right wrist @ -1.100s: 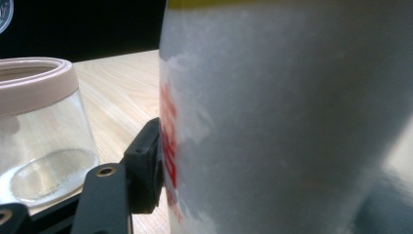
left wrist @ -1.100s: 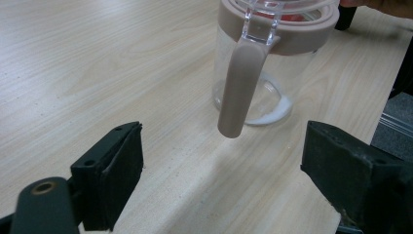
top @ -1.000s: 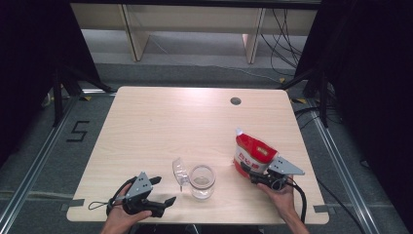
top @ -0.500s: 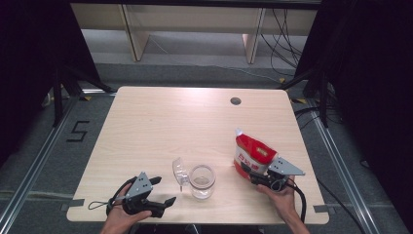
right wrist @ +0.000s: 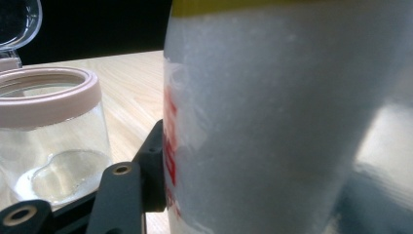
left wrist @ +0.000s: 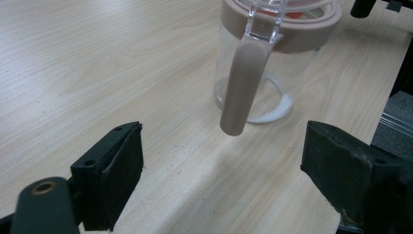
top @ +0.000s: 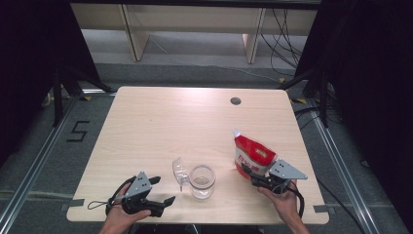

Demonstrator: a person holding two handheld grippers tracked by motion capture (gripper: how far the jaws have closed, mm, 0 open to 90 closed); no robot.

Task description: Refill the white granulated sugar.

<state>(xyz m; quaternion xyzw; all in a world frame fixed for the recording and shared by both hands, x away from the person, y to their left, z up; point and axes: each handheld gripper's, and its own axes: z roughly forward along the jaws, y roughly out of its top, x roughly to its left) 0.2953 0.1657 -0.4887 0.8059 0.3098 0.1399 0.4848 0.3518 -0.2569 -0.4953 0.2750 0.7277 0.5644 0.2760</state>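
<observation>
One jar [top: 202,181], one pouch [top: 253,155]

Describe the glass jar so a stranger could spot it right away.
On the wooden table, look along the near edge, between the two grippers. The glass jar stands there, clear with a pinkish-brown rim and its lid flipped open, unlike the red and white pouch beside it.

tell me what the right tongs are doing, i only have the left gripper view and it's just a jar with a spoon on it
Observer: The right tongs are shut on a red and white pouch, held upright right of the jar.
Operator: is the jar lid on
Observer: No, the clear lid is flipped open on the jar's left side, and the mouth is uncovered.
Operator: where am i relative to the jar
Observer: In the high view your left tongs sit open near the table's front edge, left of the jar and not touching it.
</observation>
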